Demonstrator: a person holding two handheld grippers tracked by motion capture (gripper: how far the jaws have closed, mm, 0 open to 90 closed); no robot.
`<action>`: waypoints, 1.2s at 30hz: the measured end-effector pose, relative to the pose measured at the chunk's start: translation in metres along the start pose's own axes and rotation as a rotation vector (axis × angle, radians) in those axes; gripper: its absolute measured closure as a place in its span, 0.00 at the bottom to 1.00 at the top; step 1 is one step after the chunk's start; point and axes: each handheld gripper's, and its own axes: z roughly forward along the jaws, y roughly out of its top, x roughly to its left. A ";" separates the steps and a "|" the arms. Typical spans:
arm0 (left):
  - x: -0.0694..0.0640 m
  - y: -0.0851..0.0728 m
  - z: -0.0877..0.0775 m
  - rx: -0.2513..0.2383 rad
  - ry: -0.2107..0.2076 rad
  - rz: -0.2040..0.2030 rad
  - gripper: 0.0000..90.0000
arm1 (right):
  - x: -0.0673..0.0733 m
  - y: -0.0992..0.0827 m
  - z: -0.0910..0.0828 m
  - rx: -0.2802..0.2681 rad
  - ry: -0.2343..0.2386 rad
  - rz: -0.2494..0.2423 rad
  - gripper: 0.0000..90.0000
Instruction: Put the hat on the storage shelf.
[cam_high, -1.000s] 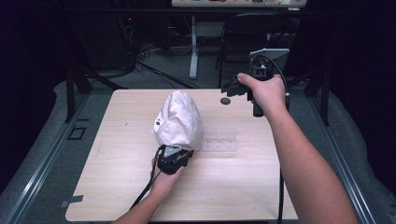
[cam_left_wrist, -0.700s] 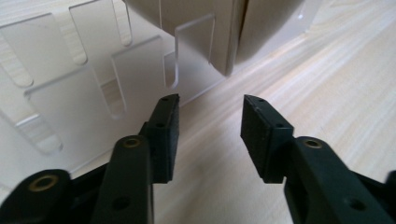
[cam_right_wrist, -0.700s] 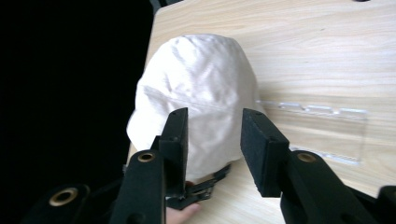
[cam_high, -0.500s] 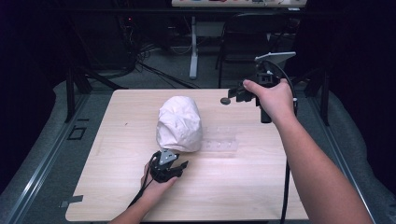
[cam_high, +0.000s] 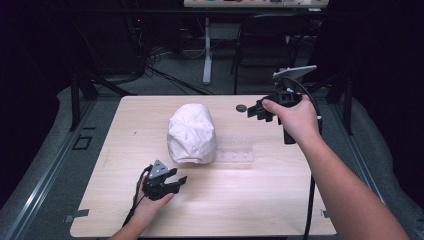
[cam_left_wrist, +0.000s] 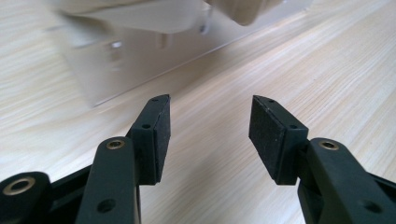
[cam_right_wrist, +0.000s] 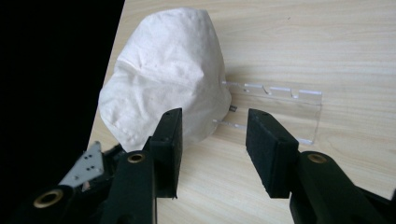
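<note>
A white cloth cap (cam_high: 191, 132) sits humped over one end of a clear acrylic stand (cam_high: 237, 154) in the middle of the wooden table (cam_high: 280, 200). My left gripper (cam_high: 179, 177) rests low near the front edge, just short of the cap. In the left gripper view, the left gripper (cam_left_wrist: 210, 105) has just been opening, with only bare wood between its jaws. My right gripper (cam_high: 251, 112) hovers at the far right, pointing toward the cap. In the right gripper view, the right gripper (cam_right_wrist: 212, 116) has also just been opening, and nothing is between its jaws; the cap (cam_right_wrist: 163, 88) and stand (cam_right_wrist: 280, 105) lie beyond.
A small dark round object (cam_high: 241, 107) lies on the table just left of my right gripper. A black chair (cam_high: 270, 45) and cables stand behind the table's far edge. Cables trail from both grippers toward the front edge.
My left gripper opened, let go of the cap's lower edge and drew back toward the front edge. My right gripper opened wider and shifted right and slightly nearer. The cap settled on the stand.
</note>
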 end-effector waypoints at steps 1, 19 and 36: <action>0.003 -0.002 -0.004 -0.002 0.008 -0.001 0.55 | -0.001 -0.003 0.001 0.002 -0.003 -0.005 0.62; 0.048 -0.020 -0.036 -0.064 0.087 -0.156 0.52 | -0.023 -0.051 0.018 -0.013 0.004 -0.079 0.59; 0.053 -0.024 -0.028 -0.036 0.096 -0.164 0.51 | -0.070 -0.112 0.069 -0.019 -0.027 -0.117 0.58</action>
